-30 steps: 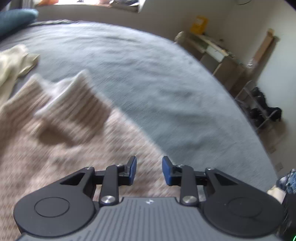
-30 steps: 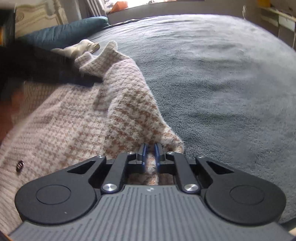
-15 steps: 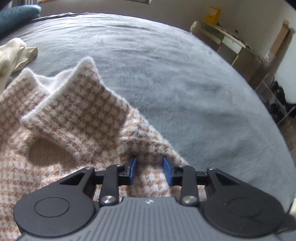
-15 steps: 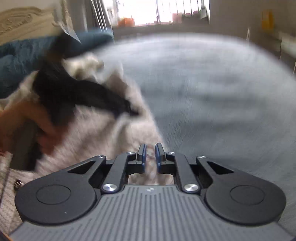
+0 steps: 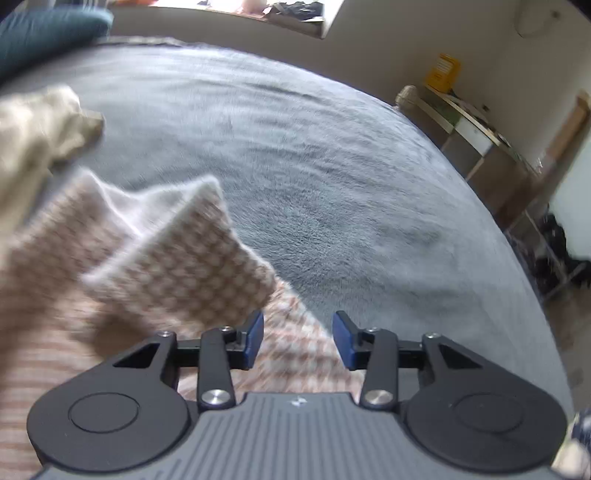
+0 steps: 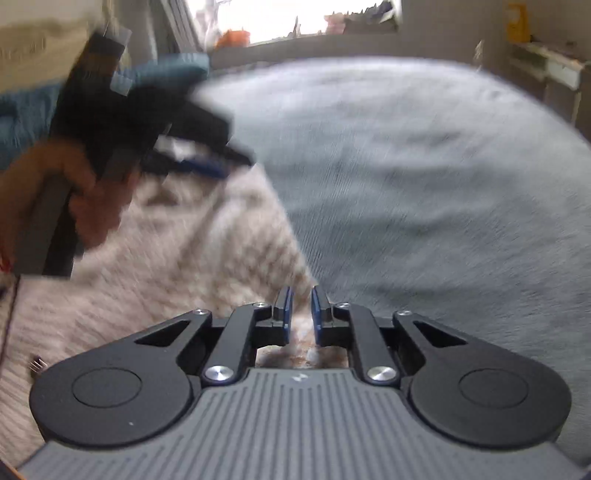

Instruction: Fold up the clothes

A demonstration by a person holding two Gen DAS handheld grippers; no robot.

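A pink-and-tan houndstooth knit sweater (image 5: 192,280) lies on a grey plush bedspread (image 5: 332,177), filling the seven-to-nine o'clock part of the left wrist view, with one cuffed sleeve end folded up and pointing toward eleven o'clock. In the right wrist view the same garment covers the area from six to nine o'clock, its edge running up toward twelve, and a small dark button (image 6: 37,365) shows on it near eight o'clock. The left gripper (image 5: 297,339) hangs above the sweater's right edge with its blue pads standing well apart; its jaws have just been opening, and knit fabric shows in the gap below them, though the pads do not press on it. The right gripper (image 6: 299,310) has its blue pads drawn close with a narrow slit between them; its jaws have just been opening a little, and a bit of the sweater's edge sits in that slit and behind it, but blur keeps me from telling whether the pads pinch it. In that view a hand (image 6: 74,195) at nine o'clock grasps the other tool's handle, blurred. A cream cloth (image 5: 40,133) lies at ten o'clock in the left wrist view, beyond the sleeve. A teal pillow (image 5: 48,33) rests at eleven o'clock, and shelves (image 5: 476,136) stand against the wall at two o'clock.
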